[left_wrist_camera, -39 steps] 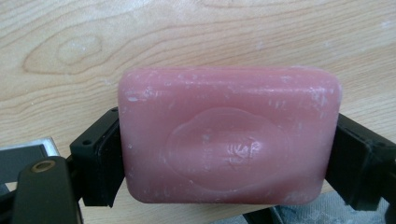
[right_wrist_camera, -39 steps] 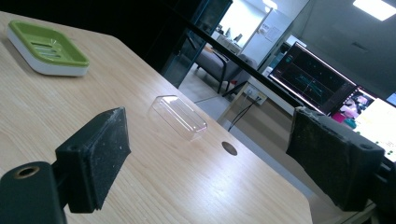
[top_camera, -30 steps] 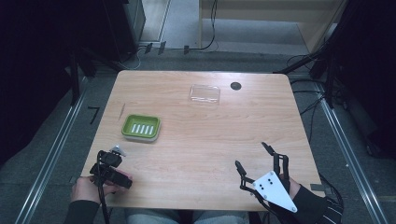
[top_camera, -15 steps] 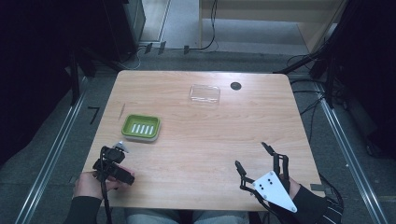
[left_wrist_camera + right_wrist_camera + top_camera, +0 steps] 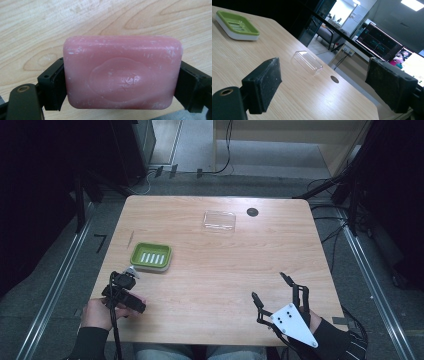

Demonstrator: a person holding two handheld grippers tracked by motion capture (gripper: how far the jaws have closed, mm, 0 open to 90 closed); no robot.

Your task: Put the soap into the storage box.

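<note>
Pinching the pink soap bar (image 5: 122, 75) by its 2 short ends, the left tool (image 5: 131, 272) holds it just above the surface (image 5: 220, 270) near the green dish (image 5: 150, 257). Soap looks firm, waxy, slippery; end grip seems soundest. Right tool (image 5: 270, 287) spread, empty.

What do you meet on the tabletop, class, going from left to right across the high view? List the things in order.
Left gripper → green soap dish → clear plastic lid → round dark hole in the table → right gripper.
</note>
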